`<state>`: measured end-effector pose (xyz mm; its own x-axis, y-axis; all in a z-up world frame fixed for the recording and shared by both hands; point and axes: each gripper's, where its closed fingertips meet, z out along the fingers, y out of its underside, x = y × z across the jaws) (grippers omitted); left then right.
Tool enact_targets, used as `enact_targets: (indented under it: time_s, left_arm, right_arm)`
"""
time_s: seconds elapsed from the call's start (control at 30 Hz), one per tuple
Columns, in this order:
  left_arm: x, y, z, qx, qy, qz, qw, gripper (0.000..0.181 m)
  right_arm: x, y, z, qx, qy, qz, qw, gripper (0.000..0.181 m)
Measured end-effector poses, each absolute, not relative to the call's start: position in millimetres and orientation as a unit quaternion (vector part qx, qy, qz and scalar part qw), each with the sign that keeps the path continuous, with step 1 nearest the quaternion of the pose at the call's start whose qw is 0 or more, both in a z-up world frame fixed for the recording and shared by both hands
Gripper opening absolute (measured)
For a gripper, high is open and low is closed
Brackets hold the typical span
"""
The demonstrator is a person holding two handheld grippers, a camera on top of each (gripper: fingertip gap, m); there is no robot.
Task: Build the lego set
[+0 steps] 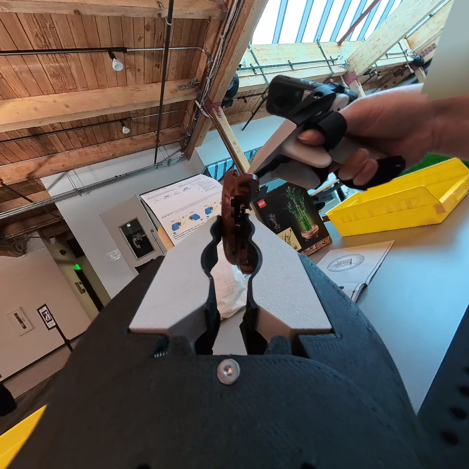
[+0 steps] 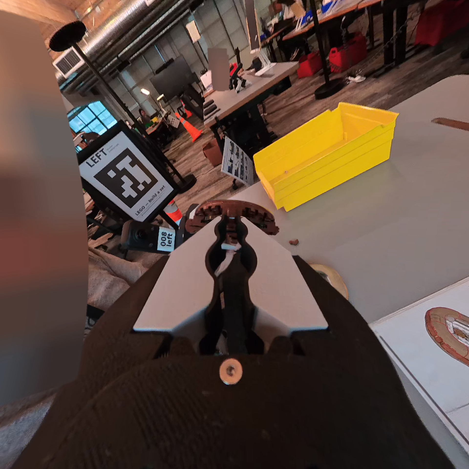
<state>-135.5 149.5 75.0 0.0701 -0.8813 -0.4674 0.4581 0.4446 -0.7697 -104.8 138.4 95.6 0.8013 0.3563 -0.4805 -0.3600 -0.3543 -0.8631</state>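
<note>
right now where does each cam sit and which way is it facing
Left wrist view: on the left gripper, tilted up toward ceiling and set box; a hand holds the right gripper.
Right wrist view: on the right gripper, facing across table and room.
Shared: brown lego assembly, yellow bin.

1. A round brown lego base (image 1: 237, 223), with black pieces on its inner face, is held off the table and stands on edge.
2. From the right wrist view the base (image 2: 229, 212) shows as a flat curved disc.
3. A loose brown piece (image 2: 294, 241) lies on the grey table (image 2: 380, 228).
</note>
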Motion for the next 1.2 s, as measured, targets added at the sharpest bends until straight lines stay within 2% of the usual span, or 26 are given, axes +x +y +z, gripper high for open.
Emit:
enact_targets:
  time_s: [0.33, 0.6, 0.73, 1.2]
  left_arm:
    - [-136.1, 146.6, 69.2, -0.201, 0.515, -0.456, 0.697, 0.015]
    - [-141.0, 139.0, 67.8, -0.168, 0.537, -0.466, 0.683, 0.015]
    - [-142.3, 137.0, 67.1, -0.165, 0.536, -0.469, 0.682, 0.015]
    - [-144.3, 134.0, 68.3, -0.165, 0.530, -0.475, 0.682, 0.015]
  right_arm:
    - [-105.4, 136.0, 83.1, -0.813, -0.025, 0.308, 0.494, 0.006]
    - [-111.4, 125.4, 78.2, -0.817, -0.045, 0.358, 0.451, 0.004]
    - [-112.2, 123.2, 77.2, -0.807, -0.039, 0.389, 0.442, 0.005]
    - [-111.0, 121.4, 75.1, -0.830, -0.051, 0.343, 0.438, 0.004]
